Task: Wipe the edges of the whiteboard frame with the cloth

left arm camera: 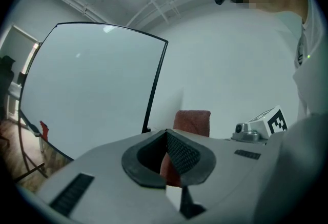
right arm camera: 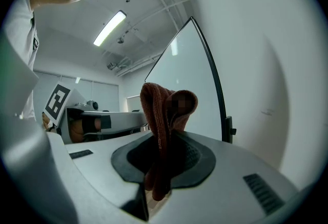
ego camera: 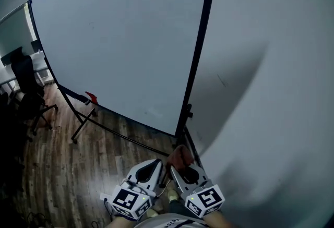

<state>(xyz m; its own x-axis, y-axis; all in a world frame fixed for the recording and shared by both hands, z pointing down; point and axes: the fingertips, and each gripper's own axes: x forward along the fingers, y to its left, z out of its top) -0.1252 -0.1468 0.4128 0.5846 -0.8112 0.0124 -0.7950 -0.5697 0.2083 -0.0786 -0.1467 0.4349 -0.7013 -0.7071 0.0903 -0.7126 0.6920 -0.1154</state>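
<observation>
The whiteboard (ego camera: 120,39) stands on a floor stand, tall and white, with a thin black frame (ego camera: 201,49). Both grippers are low in the head view, close to my body, below the board's lower right corner. My right gripper (ego camera: 181,167) is shut on a reddish-brown cloth (ego camera: 181,155), which sticks up out of its jaws (right arm camera: 161,105). Its view shows the frame's right edge (right arm camera: 212,79) ahead and apart from the cloth. My left gripper (ego camera: 155,163) sits beside it, its jaws together with nothing held. The left gripper view shows the cloth (left arm camera: 192,123) just past the tips.
A white wall (ego camera: 271,65) rises just right of the board. A small red object (ego camera: 91,97) rests on the board's bottom ledge. The black stand legs (ego camera: 83,122) spread over the wooden floor (ego camera: 62,169). A black office chair (ego camera: 26,86) and desks stand at the left.
</observation>
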